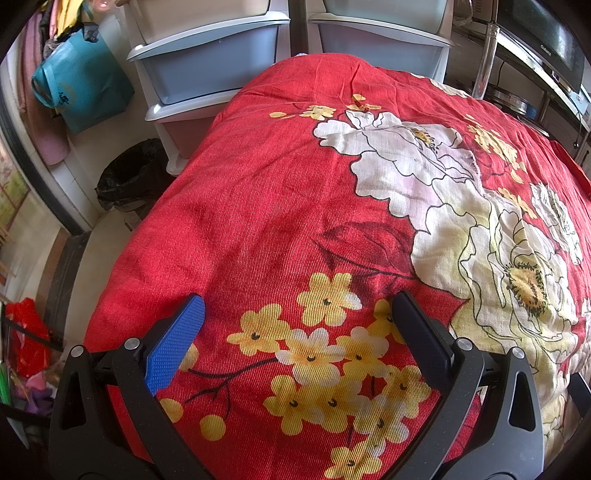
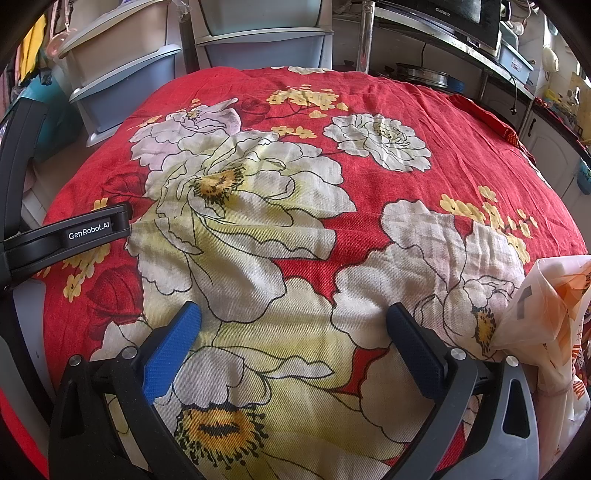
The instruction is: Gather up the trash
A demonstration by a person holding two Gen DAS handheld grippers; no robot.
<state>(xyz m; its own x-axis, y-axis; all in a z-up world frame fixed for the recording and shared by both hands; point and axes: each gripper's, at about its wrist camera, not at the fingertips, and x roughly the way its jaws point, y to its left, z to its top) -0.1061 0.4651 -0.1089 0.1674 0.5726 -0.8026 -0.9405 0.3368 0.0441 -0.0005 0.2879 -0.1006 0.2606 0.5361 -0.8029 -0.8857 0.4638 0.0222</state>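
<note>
A table under a red floral cloth [image 1: 258, 221] fills both views; it also shows in the right wrist view [image 2: 461, 122]. My left gripper [image 1: 297, 306] is open and empty above the cloth's near left part. My right gripper [image 2: 293, 314] is open and empty above the big white flowers. A crumpled white and orange plastic bag [image 2: 554, 314] lies on the cloth just right of my right gripper. A bin lined with a black bag [image 1: 129, 181] stands on the floor left of the table. The left gripper's body [image 2: 74, 236] shows at the left of the right wrist view.
Plastic drawer units [image 1: 207, 62] stand behind the table. A teal bag [image 1: 77, 88] hangs at the far left. A shelf with a microwave [image 2: 454, 14] and pans stands at the back right. Red items [image 1: 26, 332] lie on the floor at the left.
</note>
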